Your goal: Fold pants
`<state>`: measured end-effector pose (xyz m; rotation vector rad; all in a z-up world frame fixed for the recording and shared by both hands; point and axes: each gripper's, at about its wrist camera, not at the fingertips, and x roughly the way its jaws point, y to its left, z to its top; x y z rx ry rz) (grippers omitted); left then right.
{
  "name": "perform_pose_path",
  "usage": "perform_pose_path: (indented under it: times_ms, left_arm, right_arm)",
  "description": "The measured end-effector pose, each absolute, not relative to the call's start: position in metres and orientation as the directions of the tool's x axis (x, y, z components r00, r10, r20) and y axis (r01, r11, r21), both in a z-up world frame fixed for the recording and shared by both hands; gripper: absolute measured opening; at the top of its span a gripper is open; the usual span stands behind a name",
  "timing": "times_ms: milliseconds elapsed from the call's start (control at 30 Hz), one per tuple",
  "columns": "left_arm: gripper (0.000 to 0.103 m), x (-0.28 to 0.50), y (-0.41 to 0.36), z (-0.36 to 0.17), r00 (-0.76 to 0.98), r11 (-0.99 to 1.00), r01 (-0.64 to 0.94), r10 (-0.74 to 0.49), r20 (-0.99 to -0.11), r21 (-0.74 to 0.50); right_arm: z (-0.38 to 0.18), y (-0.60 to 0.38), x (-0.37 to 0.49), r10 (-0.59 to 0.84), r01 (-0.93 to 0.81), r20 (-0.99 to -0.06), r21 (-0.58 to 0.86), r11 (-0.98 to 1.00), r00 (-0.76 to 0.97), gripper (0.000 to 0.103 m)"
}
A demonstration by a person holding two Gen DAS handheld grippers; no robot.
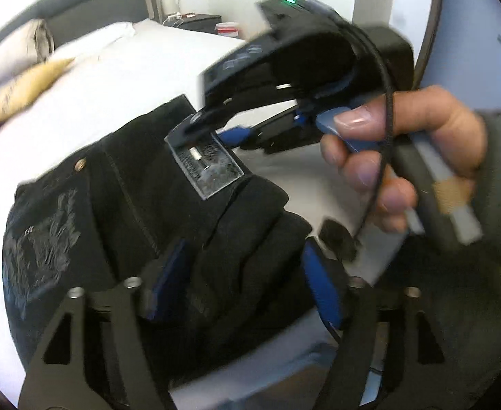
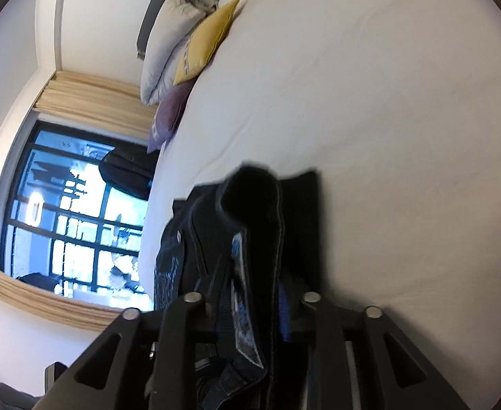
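Black pants (image 1: 113, 205) lie bunched on the white bed (image 1: 130, 78), with a grey print on one side and a label patch (image 1: 206, 167) at the waistband. My left gripper (image 1: 245, 280) stands open, its blue pads on either side of a fold of the fabric without pressing it. My right gripper (image 1: 188, 130), held by a hand (image 1: 404, 157), is shut on the waistband at the corner of the label. In the right wrist view the pants (image 2: 260, 205) rise in a loop out of the right gripper (image 2: 260, 294), and the cloth hides most of its pads.
Yellow pillow (image 2: 209, 41), grey pillow (image 2: 171, 34) and purple pillow (image 2: 168, 116) lie at the head of the bed. A dark nightstand (image 1: 199, 22) stands past the bed's far side. A large window (image 2: 72, 222) with a beige blind is beside the bed. White sheet (image 2: 387, 136) stretches beyond the pants.
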<state>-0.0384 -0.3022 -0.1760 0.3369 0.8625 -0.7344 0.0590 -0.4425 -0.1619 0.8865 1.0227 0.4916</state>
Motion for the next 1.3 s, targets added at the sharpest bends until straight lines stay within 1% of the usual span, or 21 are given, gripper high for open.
perform_pose_path:
  times_ms: [67,167,300,367,467,500,533,567,600,633,700,733,800,867,967,1067,1100,1167,1200,1267,1300]
  left_arm:
    - [0.070,-0.048,-0.285,-0.161,0.437,0.716,0.696,-0.479,-0.762,-0.051]
    - [0.071,-0.053,-0.248,-0.140,0.464,0.744,0.660,-0.515,-0.721,-0.106]
    - [0.071,-0.008,-0.187,-0.125,0.530,0.817,0.550,-0.504,-0.683,-0.176]
    - [0.071,0.011,-0.170,-0.133,0.526,0.828,0.509,-0.514,-0.677,-0.233]
    - [0.071,0.035,-0.166,-0.153,0.494,0.835,0.494,-0.498,-0.713,-0.241]
    - [0.071,0.049,-0.163,-0.158,0.470,0.836,0.491,-0.490,-0.734,-0.244]
    - [0.070,0.047,-0.165,-0.170,0.464,0.840,0.486,-0.481,-0.744,-0.241]
    - [0.070,0.044,-0.166,-0.182,0.472,0.844,0.485,-0.472,-0.745,-0.228]
    - [0.070,0.039,-0.165,-0.188,0.494,0.852,0.487,-0.451,-0.744,-0.194]
    - [0.070,0.032,-0.164,-0.189,0.500,0.851,0.494,-0.445,-0.743,-0.177]
    - [0.071,0.030,-0.159,-0.182,0.486,0.842,0.500,-0.466,-0.739,-0.203]
    - [0.071,0.030,-0.155,-0.173,0.484,0.836,0.499,-0.487,-0.728,-0.228]
    - [0.071,0.021,-0.149,-0.145,0.511,0.834,0.500,-0.501,-0.698,-0.233]
    - [0.071,0.033,-0.143,-0.121,0.535,0.835,0.493,-0.513,-0.671,-0.245]
    - [0.071,0.077,-0.144,-0.106,0.544,0.835,0.489,-0.519,-0.659,-0.254]
    - [0.071,0.114,-0.158,-0.105,0.519,0.828,0.495,-0.525,-0.674,-0.263]
    - [0.071,0.126,-0.161,-0.113,0.499,0.834,0.478,-0.515,-0.697,-0.274]
    - [0.071,0.143,-0.169,-0.141,0.453,0.857,0.439,-0.469,-0.758,-0.269]
    - [0.071,0.147,-0.170,-0.159,0.429,0.866,0.426,-0.447,-0.785,-0.261]
    - [0.070,0.143,-0.171,-0.174,0.460,0.876,0.423,-0.428,-0.778,-0.233]
    - [0.071,0.142,-0.171,-0.172,0.464,0.876,0.426,-0.426,-0.777,-0.226]
  right_arm:
    - [-0.149,-0.455,0.054,0.679,0.060,-0.534,0.805,0.590,0.504,0.039]
    - [-0.128,-0.473,0.041,0.628,0.083,-0.538,0.793,0.604,0.563,0.041]
    - [-0.091,-0.453,0.012,0.742,-0.080,-0.336,0.884,0.462,0.580,0.041]
    - [-0.087,-0.425,0.000,0.802,-0.153,-0.277,0.899,0.411,0.528,0.041]
    - [-0.109,-0.390,-0.009,0.834,-0.152,-0.309,0.897,0.415,0.457,0.043]
    - [-0.134,-0.381,-0.012,0.817,-0.085,-0.384,0.884,0.460,0.430,0.044]
    - [-0.153,-0.378,-0.015,0.794,-0.033,-0.449,0.862,0.505,0.410,0.033]
    - [-0.169,-0.379,-0.018,0.779,0.000,-0.477,0.853,0.522,0.408,0.000]
    - [-0.182,-0.387,-0.025,0.765,0.026,-0.476,0.855,0.517,0.434,0.000]
    - [-0.191,-0.400,-0.033,0.779,0.049,-0.429,0.886,0.460,0.458,0.000]
    - [-0.188,-0.416,-0.045,0.772,0.052,-0.420,0.890,0.452,0.478,0.000]
    - [-0.178,-0.419,-0.048,0.754,0.038,-0.448,0.869,0.493,0.481,0.002]
    - [-0.163,-0.425,-0.048,0.736,0.028,-0.477,0.847,0.531,0.481,0.016]
    - [-0.139,-0.425,-0.040,0.740,-0.017,-0.444,0.852,0.523,0.505,0.048]
    - [-0.102,-0.411,-0.008,0.772,-0.125,-0.356,0.866,0.485,0.527,0.056]
    - [-0.091,-0.387,0.038,0.809,-0.177,-0.315,0.875,0.450,0.497,0.062]
    - [-0.094,-0.382,0.054,0.812,-0.178,-0.320,0.874,0.452,0.489,0.063]
    - [-0.115,-0.377,0.084,0.770,-0.102,-0.396,0.856,0.507,0.500,0.065]
    - [-0.131,-0.380,0.098,0.735,-0.032,-0.456,0.839,0.543,0.502,0.062]
    - [-0.170,-0.395,0.113,0.717,0.078,-0.494,0.845,0.529,0.491,0.010]
    - [-0.177,-0.403,0.110,0.712,0.106,-0.494,0.850,0.516,0.500,0.000]
